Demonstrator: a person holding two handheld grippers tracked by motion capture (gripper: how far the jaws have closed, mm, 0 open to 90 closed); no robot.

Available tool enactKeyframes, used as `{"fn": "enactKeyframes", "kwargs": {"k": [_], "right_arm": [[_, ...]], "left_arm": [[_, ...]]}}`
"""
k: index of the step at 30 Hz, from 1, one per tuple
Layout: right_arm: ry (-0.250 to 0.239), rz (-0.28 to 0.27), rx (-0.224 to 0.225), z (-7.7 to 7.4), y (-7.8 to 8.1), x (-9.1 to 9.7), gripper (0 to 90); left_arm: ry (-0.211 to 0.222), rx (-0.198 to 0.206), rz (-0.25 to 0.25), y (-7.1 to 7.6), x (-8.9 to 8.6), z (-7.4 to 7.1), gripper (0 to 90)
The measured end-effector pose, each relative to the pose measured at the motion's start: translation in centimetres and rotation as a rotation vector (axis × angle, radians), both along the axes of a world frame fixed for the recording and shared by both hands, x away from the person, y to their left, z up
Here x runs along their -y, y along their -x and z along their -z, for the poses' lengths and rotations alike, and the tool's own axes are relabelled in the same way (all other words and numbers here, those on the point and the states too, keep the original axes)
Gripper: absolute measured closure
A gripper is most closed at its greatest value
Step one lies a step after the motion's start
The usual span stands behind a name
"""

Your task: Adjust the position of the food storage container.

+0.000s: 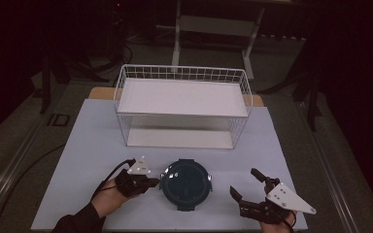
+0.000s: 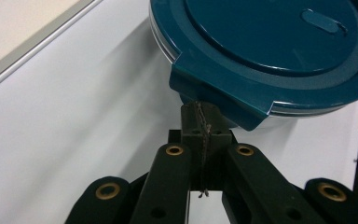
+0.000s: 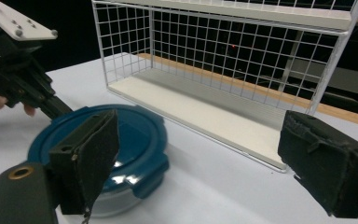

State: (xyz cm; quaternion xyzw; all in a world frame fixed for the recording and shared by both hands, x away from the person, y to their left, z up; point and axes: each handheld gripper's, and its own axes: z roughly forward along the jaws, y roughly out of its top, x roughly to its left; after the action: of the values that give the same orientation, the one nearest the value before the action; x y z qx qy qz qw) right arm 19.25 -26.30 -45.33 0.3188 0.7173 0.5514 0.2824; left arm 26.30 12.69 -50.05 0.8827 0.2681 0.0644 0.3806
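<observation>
Near the table's (image 1: 102, 145) front edge, a round container with a teal clip-on lid (image 1: 186, 183) sits about midway between the two grippers. The left gripper (image 1: 151, 182) points at the container's left side, its fingers (image 2: 193, 122) pressed together with nothing between them, their tips just under a lid clip. The right gripper (image 1: 245, 183), near the front right corner, stands apart from the container with its fingers (image 3: 91, 154) spread wide. Farther back stands a white wire shelf rack (image 1: 182, 104).
</observation>
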Motion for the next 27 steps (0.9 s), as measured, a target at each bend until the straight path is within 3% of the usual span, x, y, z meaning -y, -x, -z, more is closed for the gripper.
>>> {"fn": "enactKeyframes", "kwargs": {"k": [19,27], "right_arm": [[-0.002,0.000,-0.003,0.0,0.0,0.1,12.4],[0.003,-0.005,-0.005,0.0,0.1,-0.1,12.4]], "left_arm": [[0.002,0.000,0.078,-1.0,5.1,0.0,89.6],[0.012,0.008,0.093,-1.0,6.0,0.1,89.6]]}}
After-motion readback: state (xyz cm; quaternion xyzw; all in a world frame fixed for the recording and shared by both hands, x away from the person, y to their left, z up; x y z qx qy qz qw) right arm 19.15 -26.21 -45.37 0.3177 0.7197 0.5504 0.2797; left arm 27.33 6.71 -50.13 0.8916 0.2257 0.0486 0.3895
